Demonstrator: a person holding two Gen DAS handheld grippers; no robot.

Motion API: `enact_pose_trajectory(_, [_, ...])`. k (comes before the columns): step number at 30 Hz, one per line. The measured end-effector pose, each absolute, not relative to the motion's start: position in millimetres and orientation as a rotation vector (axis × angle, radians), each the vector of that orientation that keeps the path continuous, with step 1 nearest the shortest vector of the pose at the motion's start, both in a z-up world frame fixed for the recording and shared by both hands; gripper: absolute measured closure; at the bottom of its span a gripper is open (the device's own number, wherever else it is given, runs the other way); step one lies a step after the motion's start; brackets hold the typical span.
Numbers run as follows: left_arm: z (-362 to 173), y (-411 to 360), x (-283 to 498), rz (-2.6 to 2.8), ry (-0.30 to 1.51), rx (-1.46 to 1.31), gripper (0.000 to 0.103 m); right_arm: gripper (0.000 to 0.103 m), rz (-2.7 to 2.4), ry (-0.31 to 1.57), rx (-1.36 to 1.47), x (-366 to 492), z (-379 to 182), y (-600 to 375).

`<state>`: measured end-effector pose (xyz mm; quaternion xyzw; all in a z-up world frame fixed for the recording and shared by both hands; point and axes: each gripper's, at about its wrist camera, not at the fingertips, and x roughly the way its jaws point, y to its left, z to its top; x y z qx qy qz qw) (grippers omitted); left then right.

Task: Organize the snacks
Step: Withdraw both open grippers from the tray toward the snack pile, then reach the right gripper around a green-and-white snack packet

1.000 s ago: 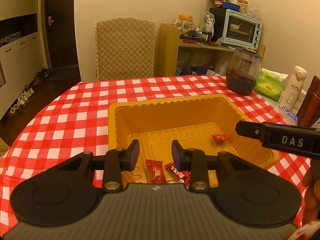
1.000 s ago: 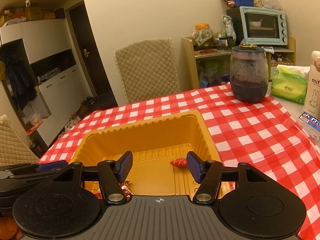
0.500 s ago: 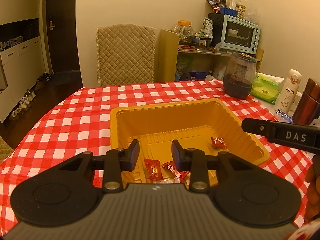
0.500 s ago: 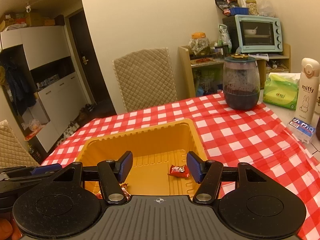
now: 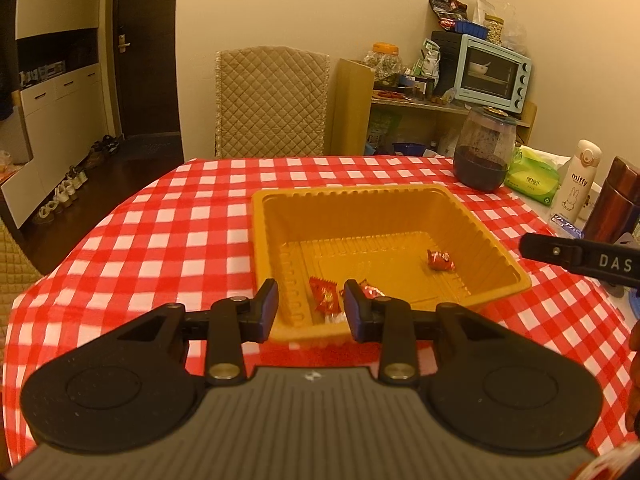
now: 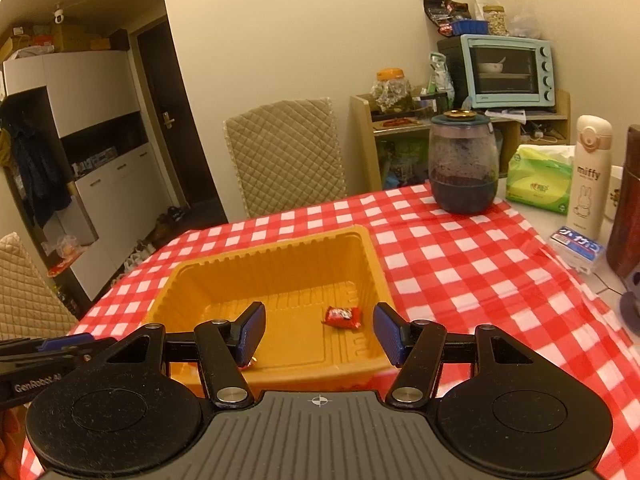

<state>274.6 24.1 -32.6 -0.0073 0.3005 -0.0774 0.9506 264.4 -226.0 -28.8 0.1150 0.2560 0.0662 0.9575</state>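
Sitting on the red-and-white checked tablecloth [image 5: 168, 232], a shallow orange plastic tray [image 5: 360, 216] holds the wrapped red candies: one lies alone [image 5: 439, 260] toward the tray's right side on the ribbed floor, and two more [image 5: 326, 299] lie close together near the front wall. The left gripper [image 5: 310, 310] hangs above the tray's near edge with a narrow gap between its jaws and nothing gripped; the two front candies show through that gap, lower down in the tray. The right gripper [image 6: 318, 334] hangs over the same tray with its blue-padded jaws about half apart and empty, the lone candy [image 6: 343, 317] visible between them on the tray floor [image 6: 280, 280]. Toward the table's far right stand a lidded glass jar of dark contents [image 6: 464, 168], a green tissue pack [image 6: 538, 178] and a white "miffy" bottle [image 6: 590, 176]. A quilted chair back [image 5: 272, 100] stands behind the table, with a pale blue toaster oven [image 6: 508, 70] on a shelf beyond.
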Motion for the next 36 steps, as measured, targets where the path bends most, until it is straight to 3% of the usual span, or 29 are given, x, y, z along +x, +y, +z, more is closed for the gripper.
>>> enact_pose_trajectory(22, [-62,30,165,-0.195,0.648,-0.045,0.07,0.043,0.052,0.588,0.189,149,-60,-265])
enact_pose_trajectory(36, [-94,19,140,-0.252,0.728,0.004,0.068,0.043,0.183,0.7,0.128,117,-91,-230])
